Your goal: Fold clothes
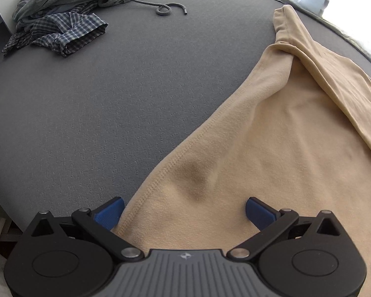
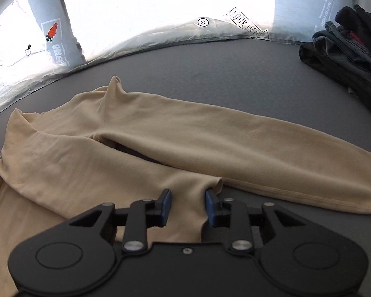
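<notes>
Grey mat (image 1: 111,111) carries our tan shirt (image 1: 272,136); left gripper (image 1: 184,211) gapes over its hem; right gripper (image 2: 188,206), half-open, straddles a sleeve (image 2: 197,190); we risk pinching one layer only.

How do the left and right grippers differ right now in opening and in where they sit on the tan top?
The left gripper has its jaws spread wide; the right gripper has its jaws much closer, with a narrow strip of cloth between them. The left gripper sits at the stitched hem of the tan top; the right gripper sits at a sleeve cuff. Whether the right one actually pinches the cloth is unclear. Both have blue pads and are low over the same garment.
</notes>
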{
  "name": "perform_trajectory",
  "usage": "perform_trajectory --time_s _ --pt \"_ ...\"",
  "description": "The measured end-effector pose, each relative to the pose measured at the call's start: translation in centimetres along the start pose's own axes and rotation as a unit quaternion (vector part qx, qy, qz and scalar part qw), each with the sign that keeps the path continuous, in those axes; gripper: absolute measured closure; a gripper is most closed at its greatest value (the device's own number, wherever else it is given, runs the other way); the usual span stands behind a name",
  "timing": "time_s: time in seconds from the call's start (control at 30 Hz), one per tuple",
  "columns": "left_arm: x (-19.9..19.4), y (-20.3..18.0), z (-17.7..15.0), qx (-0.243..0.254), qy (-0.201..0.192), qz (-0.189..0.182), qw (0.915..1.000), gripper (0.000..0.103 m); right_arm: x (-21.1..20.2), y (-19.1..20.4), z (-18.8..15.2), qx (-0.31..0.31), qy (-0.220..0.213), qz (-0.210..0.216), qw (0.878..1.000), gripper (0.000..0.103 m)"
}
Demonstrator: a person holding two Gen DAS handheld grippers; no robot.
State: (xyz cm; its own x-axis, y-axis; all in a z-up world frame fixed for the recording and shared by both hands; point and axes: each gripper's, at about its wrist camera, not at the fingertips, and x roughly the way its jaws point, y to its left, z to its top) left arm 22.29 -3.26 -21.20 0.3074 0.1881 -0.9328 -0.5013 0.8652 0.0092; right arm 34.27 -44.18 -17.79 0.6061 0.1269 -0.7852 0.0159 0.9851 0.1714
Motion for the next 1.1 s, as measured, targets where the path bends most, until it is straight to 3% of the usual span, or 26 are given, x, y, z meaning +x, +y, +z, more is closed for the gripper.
perform_trajectory --time_s 0.13,0.4,0.5,0.57,0.67,0.87,0.9,1.0,1.1 --pt "-0.1 -0.1 -0.2 -0.003 -0.009 0.003 1.0000 0.000 -1.0 0.3 1.0 -0.020 -0.028 0.013 0.999 0.101" --pt "-0.2 -0.6 0.2 -0.007 0.001 0.023 0.9997 0.000 -4.4 0.1 6.6 -0.071 -0.162 -0.048 0.983 0.101" --pt "-0.6 -1.5 0.3 0.012 0.007 0.048 0.9988 0.000 -4.5 -1.3 8.1 -0.086 -0.184 -0.076 0.976 0.101" --pt "-1.2 -2.3 0.3 0.031 0.007 0.062 0.9975 0.000 -3.9 -2.6 8.6 -0.087 -0.182 -0.091 0.975 0.101" --pt "-2.1 -3.1 -0.1 0.056 0.010 0.053 0.9970 0.000 -2.2 -4.6 8.9 -0.084 -0.160 -0.112 0.977 0.101" --pt "-2.6 -3.6 -0.6 0.059 0.018 0.035 0.9975 0.000 2.4 -6.5 7.2 -0.056 -0.054 -0.113 0.991 0.100" --pt "-2.5 -3.4 -0.6 0.052 0.021 0.033 0.9979 0.000 2.5 -6.3 6.9 -0.050 -0.046 -0.116 0.991 0.097" --pt "-2.1 -2.4 -0.4 0.023 0.026 0.023 0.9991 0.000 1.8 -5.5 6.0 -0.024 -0.046 -0.136 0.989 0.068" --pt "-1.6 -1.8 -0.5 0.008 0.036 0.013 0.9992 0.000 0.2 -4.8 5.2 0.019 -0.052 -0.125 0.991 0.066"
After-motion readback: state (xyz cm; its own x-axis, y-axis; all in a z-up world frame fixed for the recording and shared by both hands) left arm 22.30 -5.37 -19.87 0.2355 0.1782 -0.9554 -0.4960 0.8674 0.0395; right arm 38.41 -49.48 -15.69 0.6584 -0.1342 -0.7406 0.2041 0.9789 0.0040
